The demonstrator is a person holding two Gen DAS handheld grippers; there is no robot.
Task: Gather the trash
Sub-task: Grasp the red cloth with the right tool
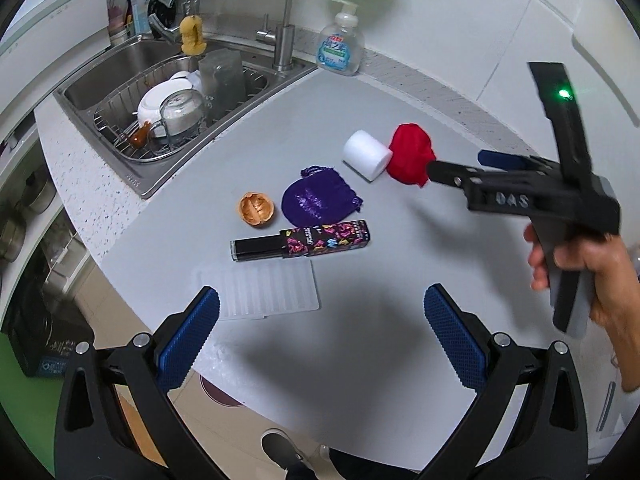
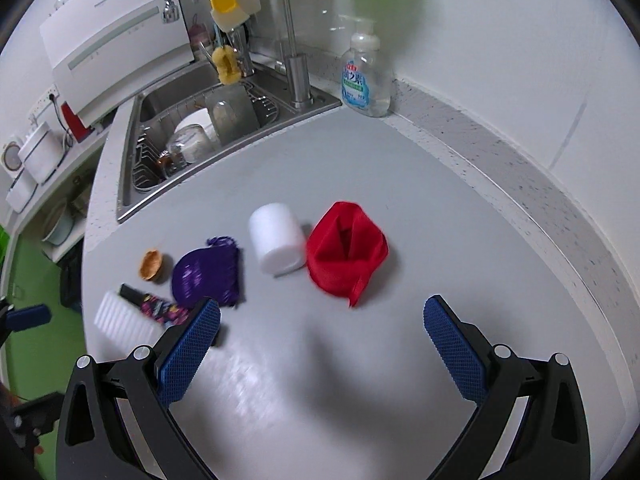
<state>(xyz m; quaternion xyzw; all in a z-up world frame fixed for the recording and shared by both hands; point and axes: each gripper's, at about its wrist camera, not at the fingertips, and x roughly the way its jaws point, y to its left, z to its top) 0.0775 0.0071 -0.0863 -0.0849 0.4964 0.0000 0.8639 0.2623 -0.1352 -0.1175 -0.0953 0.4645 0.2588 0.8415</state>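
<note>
Several items lie on the grey counter [image 1: 360, 240]: a walnut shell [image 1: 257, 209], a purple drawstring pouch [image 1: 318, 199], a black tube with a patterned sleeve [image 1: 304, 240], a ribbed white tray [image 1: 260, 290], a white cylinder [image 1: 367, 155] and a red mesh bag [image 1: 412, 154]. My left gripper [image 1: 322, 308] is open and holds nothing, just short of the tray. My right gripper [image 1: 456, 164], held in a hand, reaches toward the red bag. In the right wrist view it [image 2: 322, 316] is open and holds nothing, with the red bag [image 2: 346, 250] and white cylinder [image 2: 278, 238] just ahead and the pouch [image 2: 208, 272] by its left finger.
A steel sink [image 1: 120, 80] with a dish rack full of dishes lies at the back left. Behind it stands a tall faucet [image 1: 284, 40]. A soap pump bottle [image 1: 340, 46] stands against the white wall. The counter's front edge curves off to the floor at the left.
</note>
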